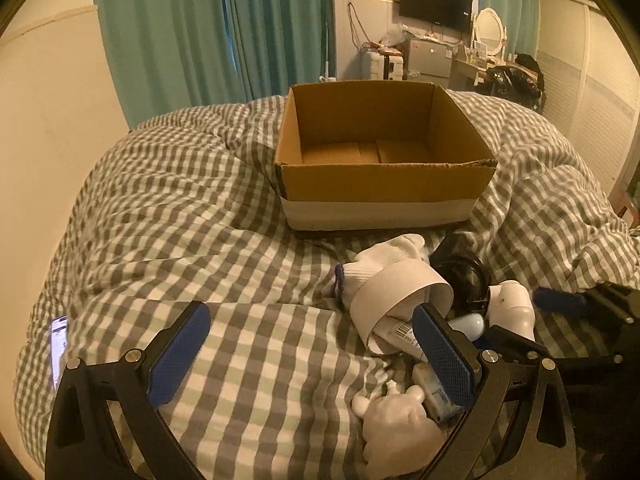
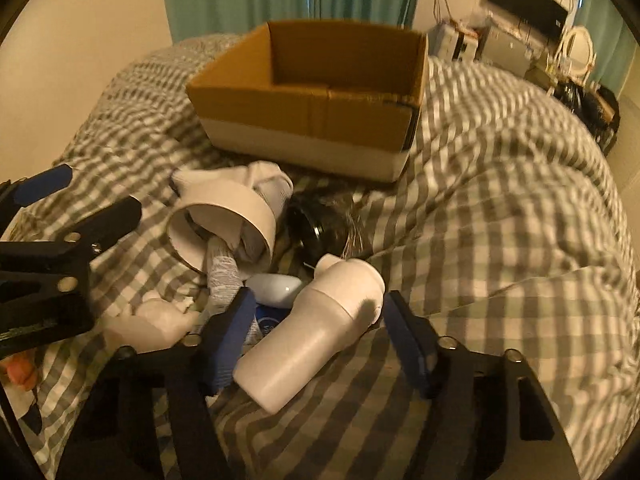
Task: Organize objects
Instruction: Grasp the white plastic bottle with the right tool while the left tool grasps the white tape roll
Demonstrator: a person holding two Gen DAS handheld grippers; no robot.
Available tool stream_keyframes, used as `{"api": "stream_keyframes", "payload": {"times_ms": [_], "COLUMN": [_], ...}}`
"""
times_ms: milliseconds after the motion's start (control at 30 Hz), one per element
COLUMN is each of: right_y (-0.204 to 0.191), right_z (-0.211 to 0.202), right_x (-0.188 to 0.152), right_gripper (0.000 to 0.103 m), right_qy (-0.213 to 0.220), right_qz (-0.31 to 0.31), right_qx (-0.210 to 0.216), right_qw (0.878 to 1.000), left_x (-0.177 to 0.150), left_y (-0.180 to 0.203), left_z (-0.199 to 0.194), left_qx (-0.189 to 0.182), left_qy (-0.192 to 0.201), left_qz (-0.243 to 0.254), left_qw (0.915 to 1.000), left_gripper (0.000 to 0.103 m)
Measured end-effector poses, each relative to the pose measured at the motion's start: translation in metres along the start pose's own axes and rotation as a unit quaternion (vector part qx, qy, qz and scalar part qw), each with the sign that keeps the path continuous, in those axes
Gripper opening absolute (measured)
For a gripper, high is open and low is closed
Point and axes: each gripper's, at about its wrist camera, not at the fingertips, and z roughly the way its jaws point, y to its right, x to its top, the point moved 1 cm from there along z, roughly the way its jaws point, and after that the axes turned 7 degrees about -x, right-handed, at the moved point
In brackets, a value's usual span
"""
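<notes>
An open cardboard box stands on the checked bed; it also shows in the right wrist view. In front of it lies a pile: a white tape roll over white socks, a black jar, a white bottle and a white soft toy. My left gripper is open over bare bedding, left of the pile. My right gripper is open, its fingers on either side of the white bottle.
A lit phone lies at the bed's left edge. The checked duvet bulges to the right of the box. Teal curtains, a wall television and cluttered furniture stand behind the bed.
</notes>
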Motion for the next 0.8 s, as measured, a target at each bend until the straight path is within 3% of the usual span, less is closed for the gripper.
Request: {"api": "stream_keyframes", "payload": {"times_ms": [267,367,533,633,733,800], "right_y": [-0.001,0.007,0.025,0.03,0.034,0.031], "right_z": [0.025,0.015,-0.021,-0.031,-0.03,-0.027], "right_x": [-0.002,-0.006,-0.013,-0.013,-0.013,-0.012], "right_gripper": [0.062,0.049,0.048,0.048,0.048,0.048], "right_qy": [-0.038,-0.014,0.061,0.083,0.08,0.075], "right_qz": [-0.002,0.017,0.06,0.068,0.066,0.063], "right_qx": [-0.015,-0.008,0.006,0.016,0.024,0.028], "right_qw": [0.999,1.0,0.996,0.994,0.994,0.995], "left_x": [-0.005,-0.007,-0.007,-0.005,-0.002,-0.001], "left_y": [0.004,0.004,0.005,0.005,0.007,0.009], "left_z": [0.025,0.032,0.036,0.039,0.044,0.048], "left_qx": [0.0,0.001,0.003,0.004,-0.006,-0.011], "left_qy": [-0.04,-0.05,-0.051,-0.046,-0.047,-0.053], "left_qz": [0.005,0.004,0.002,0.0,0.001,0.007], "left_qw": [0.9992,0.9987,0.9987,0.9989,0.9989,0.9985], "left_gripper": [0.103,0.103,0.103,0.101,0.084,0.064]}}
